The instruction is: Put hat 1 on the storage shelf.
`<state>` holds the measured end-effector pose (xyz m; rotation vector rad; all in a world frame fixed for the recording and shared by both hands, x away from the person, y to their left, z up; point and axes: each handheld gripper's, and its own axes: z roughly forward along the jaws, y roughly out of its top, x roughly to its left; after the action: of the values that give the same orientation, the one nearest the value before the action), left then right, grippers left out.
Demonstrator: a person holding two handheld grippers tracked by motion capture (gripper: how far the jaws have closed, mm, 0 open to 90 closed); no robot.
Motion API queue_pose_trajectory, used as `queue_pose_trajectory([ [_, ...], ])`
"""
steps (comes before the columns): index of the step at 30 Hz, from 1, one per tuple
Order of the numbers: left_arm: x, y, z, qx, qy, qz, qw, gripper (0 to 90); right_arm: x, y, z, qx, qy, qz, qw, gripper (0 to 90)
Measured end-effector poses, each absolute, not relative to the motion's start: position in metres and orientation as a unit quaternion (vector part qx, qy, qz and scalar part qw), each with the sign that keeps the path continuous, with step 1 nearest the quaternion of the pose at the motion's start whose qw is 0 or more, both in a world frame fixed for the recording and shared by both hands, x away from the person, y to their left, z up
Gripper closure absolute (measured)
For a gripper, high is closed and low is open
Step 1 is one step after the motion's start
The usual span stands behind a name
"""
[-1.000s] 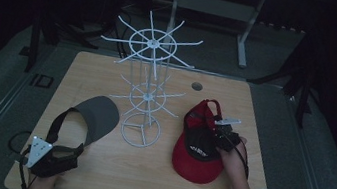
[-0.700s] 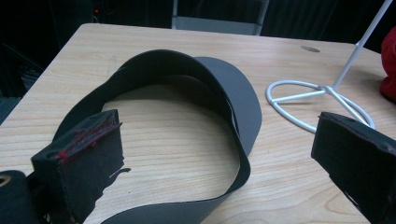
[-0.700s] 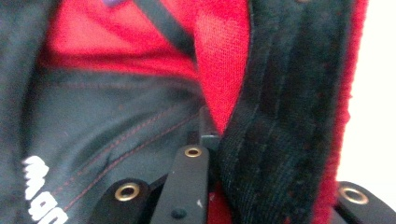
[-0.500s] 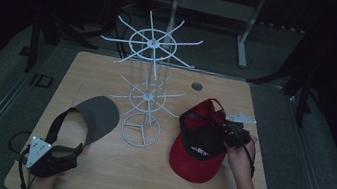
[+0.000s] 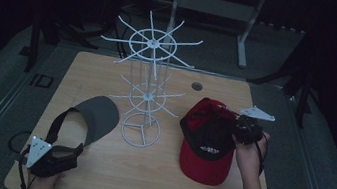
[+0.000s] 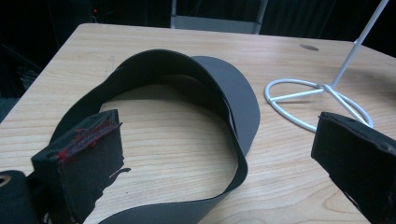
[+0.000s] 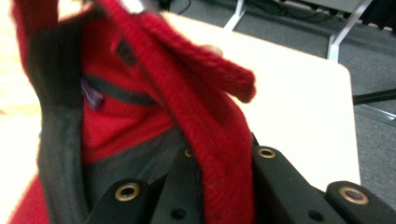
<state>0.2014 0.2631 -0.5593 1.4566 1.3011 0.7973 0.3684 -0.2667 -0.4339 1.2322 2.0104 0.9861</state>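
A wooden table (image 5: 154, 178) carries a white wire display rack (image 5: 146, 91) at its centre, the landmark for a hat-hanging job now under way. To the rack's right, the red cap (image 5: 207, 141) has come up off the wood at its back edge: a second ago it lay flat, and now its rear rim is lifted and tipped toward the rack while the brim rests low on the table. To the rack's left, the grey visor (image 5: 95, 114) lies on the tabletop, unmoved. The right gripper (image 5: 244, 131), its jaws just closed, is clamped on the cap's red band, which the right gripper view shows pinched between the black jaws (image 7: 219, 186). The left gripper (image 5: 53, 158), near the table's front edge on the visor's side, stands with jaws wide apart around the visor's strap (image 6: 154, 79), pressing on nothing. The lift suggests the cap is secured and likely bound for one of the rack's arms; the visor waits its turn.
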Motion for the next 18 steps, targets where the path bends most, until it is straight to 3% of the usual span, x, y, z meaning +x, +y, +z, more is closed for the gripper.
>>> queue_pose_trajectory([
  [18, 0.196, 0.255, -0.548, 0.615, 0.528, 0.325, 0.488, 2.6, 0.331, -0.264, -0.372, 0.428, 0.726, 0.426, 0.328, 89.2],
])
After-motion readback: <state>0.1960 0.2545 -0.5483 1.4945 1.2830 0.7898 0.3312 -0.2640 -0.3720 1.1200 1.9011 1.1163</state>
